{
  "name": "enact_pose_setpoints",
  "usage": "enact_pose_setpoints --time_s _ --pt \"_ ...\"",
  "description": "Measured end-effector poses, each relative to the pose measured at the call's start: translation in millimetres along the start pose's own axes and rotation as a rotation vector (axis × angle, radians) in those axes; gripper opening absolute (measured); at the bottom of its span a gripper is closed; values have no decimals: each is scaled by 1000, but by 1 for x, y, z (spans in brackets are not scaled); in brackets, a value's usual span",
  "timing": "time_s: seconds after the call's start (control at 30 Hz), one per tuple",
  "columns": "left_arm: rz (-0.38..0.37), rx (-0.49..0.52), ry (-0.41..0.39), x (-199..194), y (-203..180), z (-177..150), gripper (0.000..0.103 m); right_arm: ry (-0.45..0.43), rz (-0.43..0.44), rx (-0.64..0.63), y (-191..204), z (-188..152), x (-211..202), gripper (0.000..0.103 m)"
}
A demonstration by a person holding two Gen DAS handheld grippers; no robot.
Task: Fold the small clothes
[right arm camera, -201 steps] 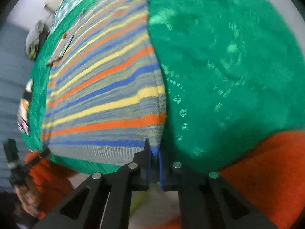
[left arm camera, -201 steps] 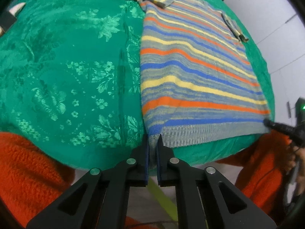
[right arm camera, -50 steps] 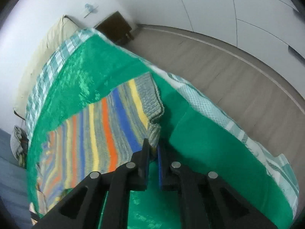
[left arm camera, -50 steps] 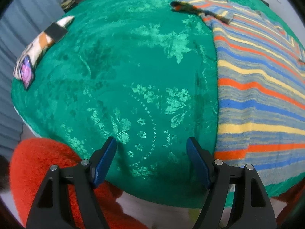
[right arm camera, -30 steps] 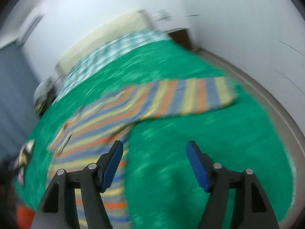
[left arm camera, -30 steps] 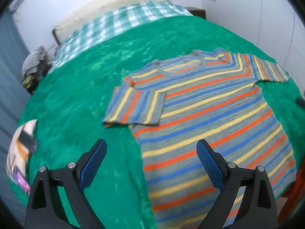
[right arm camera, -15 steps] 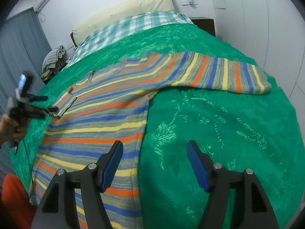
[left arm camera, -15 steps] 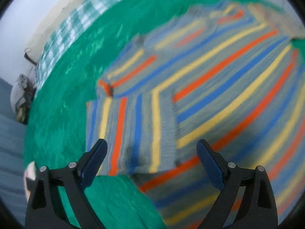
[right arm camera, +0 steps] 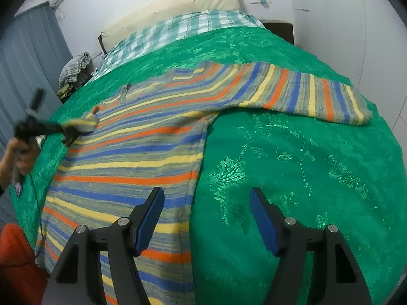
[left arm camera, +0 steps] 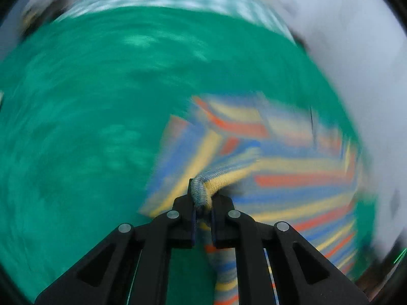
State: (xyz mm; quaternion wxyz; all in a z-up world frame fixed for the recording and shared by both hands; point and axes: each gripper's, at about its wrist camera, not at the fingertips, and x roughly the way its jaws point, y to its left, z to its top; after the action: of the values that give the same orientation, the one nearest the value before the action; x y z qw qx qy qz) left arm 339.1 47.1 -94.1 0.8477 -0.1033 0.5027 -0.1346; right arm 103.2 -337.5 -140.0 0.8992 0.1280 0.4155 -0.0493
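Observation:
A striped knit sweater (right arm camera: pixel 142 137) in grey, orange, blue and yellow lies spread on the green bedspread (right arm camera: pixel 305 165). My left gripper (left arm camera: pixel 202 204) is shut on the cuff of the sweater's left sleeve (left arm camera: pixel 203 188) and holds it lifted over the body; the left wrist view is blurred by motion. The same gripper shows in the right wrist view (right arm camera: pixel 68 129) at the far left with the sleeve end in it. My right gripper (right arm camera: pixel 206 218) is open and empty, above the sweater's right side seam. The right sleeve (right arm camera: pixel 318 99) lies flat, stretched out to the right.
A cream pillow (right arm camera: pixel 173 7) and a checked sheet (right arm camera: pixel 178 30) lie at the head of the bed. A bundle of cloth (right arm camera: pixel 76 68) sits at the bed's far left edge. Grey curtains (right arm camera: pixel 23 58) hang on the left. White walls and a dark nightstand (right arm camera: pixel 279 30) stand behind.
My left gripper has closed on the left sleeve cuff and lifted it toward the sweater's body. My right gripper has stayed open, hovering at the right side seam.

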Motion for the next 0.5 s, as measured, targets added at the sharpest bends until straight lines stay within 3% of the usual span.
enact_pose_setpoints --time_s 0.07,0.1,0.2,0.37,0.5 --pt "60 -178 -28 -13 50 11 7 -4 4 -6 1 1 -1 69" --pt "134 -262 -36 -18 81 12 6 -5 7 -4 0 1 0 69" --pt "289 -365 -18 -16 134 6 6 7 10 7 -2 1 4 69" --pt "339 -373 42 5 140 -15 5 22 4 8 -3 0 8 69" --pt "301 -390 55 10 142 -24 8 25 3 -3 -2 1 10 69"
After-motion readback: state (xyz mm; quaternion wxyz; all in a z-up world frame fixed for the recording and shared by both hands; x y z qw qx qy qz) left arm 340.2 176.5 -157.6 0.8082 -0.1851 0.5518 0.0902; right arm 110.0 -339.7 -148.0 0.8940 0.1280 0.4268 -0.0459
